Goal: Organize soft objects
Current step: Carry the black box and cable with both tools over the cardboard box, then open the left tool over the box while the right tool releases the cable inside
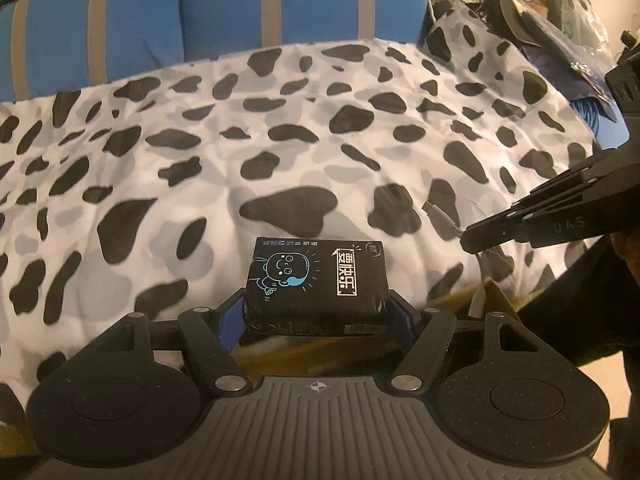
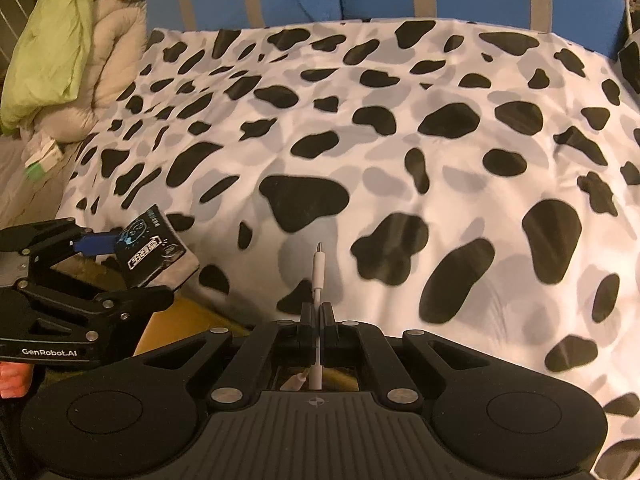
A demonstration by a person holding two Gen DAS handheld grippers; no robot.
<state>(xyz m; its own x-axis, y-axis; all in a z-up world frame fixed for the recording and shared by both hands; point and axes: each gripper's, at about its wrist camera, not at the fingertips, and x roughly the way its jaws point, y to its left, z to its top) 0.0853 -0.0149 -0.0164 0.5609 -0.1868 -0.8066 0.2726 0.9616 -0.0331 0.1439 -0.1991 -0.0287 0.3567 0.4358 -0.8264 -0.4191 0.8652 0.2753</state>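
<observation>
My left gripper (image 1: 316,312) is shut on a black tissue pack (image 1: 318,280) with a blue cartoon face, held just over the near edge of the cow-print blanket (image 1: 280,152). The pack (image 2: 150,250) and the left gripper (image 2: 116,268) also show at the left of the right wrist view. My right gripper (image 2: 319,316) is shut on a white cable (image 2: 318,268) whose plug points forward over the blanket (image 2: 360,140). The right gripper (image 1: 480,240) shows at the right of the left wrist view, with the cable (image 1: 442,216) sticking out of it.
A blue cushion with grey stripes (image 1: 200,12) backs the blanket. Dark bags and clutter (image 1: 540,8) lie at the far right. A green cloth (image 2: 52,36) and a beige quilted jacket (image 2: 112,52) lie at the far left. A yellow-brown surface (image 2: 188,320) shows below the blanket edge.
</observation>
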